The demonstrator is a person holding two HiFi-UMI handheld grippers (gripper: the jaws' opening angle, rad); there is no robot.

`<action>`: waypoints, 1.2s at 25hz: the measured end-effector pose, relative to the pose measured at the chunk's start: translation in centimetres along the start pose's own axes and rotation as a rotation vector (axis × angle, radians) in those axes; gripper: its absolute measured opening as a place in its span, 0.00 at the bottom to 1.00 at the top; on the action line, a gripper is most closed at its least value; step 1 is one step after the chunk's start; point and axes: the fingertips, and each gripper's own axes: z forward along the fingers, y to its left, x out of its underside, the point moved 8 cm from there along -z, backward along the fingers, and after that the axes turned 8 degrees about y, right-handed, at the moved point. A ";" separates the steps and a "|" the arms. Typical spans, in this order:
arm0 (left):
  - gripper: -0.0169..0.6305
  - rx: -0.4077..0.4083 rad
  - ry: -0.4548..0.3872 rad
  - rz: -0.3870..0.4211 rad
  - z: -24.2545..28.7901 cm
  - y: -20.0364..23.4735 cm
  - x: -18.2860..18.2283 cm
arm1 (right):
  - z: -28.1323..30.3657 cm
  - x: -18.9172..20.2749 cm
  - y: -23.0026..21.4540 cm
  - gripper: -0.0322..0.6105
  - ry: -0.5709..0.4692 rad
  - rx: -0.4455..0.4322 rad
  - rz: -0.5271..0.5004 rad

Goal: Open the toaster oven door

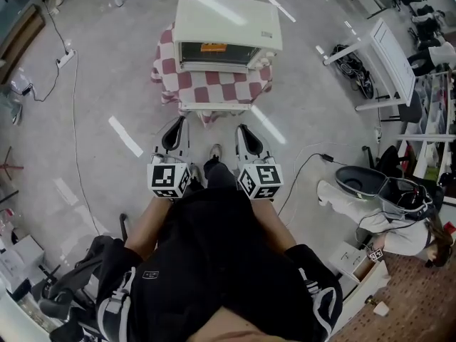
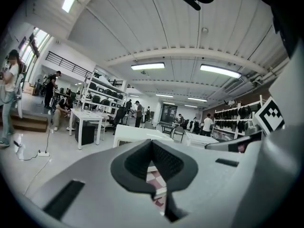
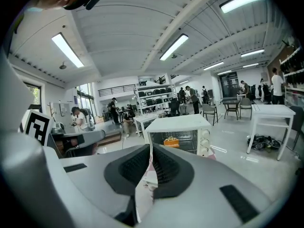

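Two grippers are held side by side at the person's lap. In the head view the left gripper (image 1: 175, 128) sits at 7 o'clock from the frame's centre and the right gripper (image 1: 246, 135) at 5 o'clock. Each carries one marker cube, and both point toward 12 o'clock. The left gripper (image 2: 152, 142) is clenched tight with nothing in it. The right gripper (image 3: 151, 148) is closed too, with only a thin slit between its pads and nothing between them.

Beyond them, at 12 o'clock, stands one small worktop (image 1: 214, 85) draped in a red-and-white checked cloth. On it is one white toaster oven (image 1: 226, 27), well apart from both grippers, with its door (image 1: 217, 53) closed.

The right gripper view faces the toaster oven (image 3: 178, 131) head-on. It shows three knobs (image 3: 205, 140) stacked down the right of the front and one orange item (image 3: 171, 141) behind the glass — the knobs cannot be made out from the head view. The left gripper view shows only the oven's white top and a patch of checked cloth (image 2: 156, 177) between its pads.

Farther out in the head view, a white table (image 1: 388, 59) stands at 2 o'clock.
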 end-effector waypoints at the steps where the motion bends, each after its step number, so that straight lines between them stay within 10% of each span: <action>1: 0.04 -0.004 -0.006 -0.001 -0.3 -0.4 -0.2 | -0.5 0.0 0.1 0.11 -0.006 -0.004 -0.004; 30: 0.04 0.000 -0.040 0.027 -1.1 -9.2 -0.9 | -5.4 0.4 -3.2 0.09 -0.039 -0.098 -0.034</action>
